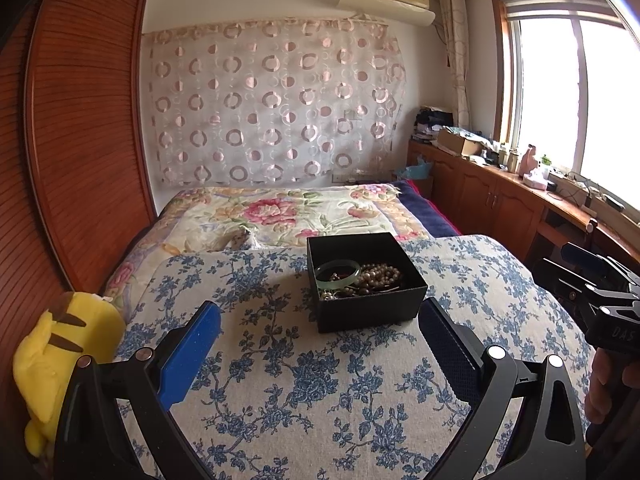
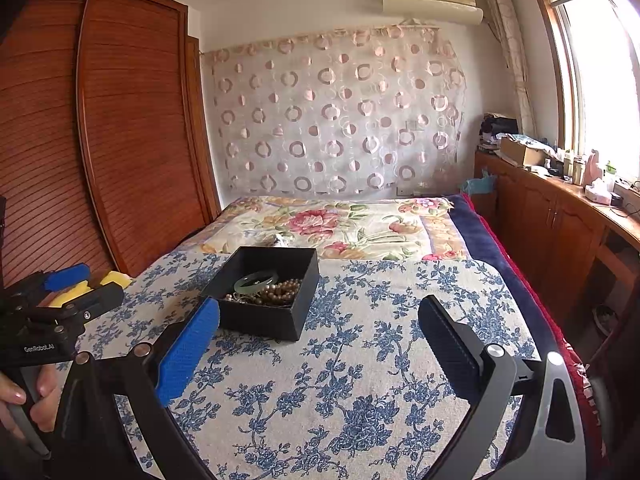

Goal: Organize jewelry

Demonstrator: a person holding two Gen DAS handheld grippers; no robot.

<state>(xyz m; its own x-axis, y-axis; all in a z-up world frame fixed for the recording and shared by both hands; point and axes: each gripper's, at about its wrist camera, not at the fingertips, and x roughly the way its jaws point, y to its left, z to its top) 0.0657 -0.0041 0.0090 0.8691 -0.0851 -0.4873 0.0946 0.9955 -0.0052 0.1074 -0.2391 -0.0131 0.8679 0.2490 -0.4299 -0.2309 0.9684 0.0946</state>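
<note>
I see the small black square box [image 1: 366, 280] at 12 o'clock, green bangle [image 1: 338, 275] and brown beads [image 1: 380, 274] inside | my left gripper [image 1: 320, 316] and right gripper [image 2: 319, 318] both spread wide, holding nothing, so they can reach in.

Black box [image 1: 370, 312] on a blue-flowered cream cloth [image 1: 304, 392]; pale green bangle [image 1: 338, 272] inside, brownish beads [image 1: 380, 274] beside it, yellow plush toy [image 1: 60, 356] at the edge.
</note>
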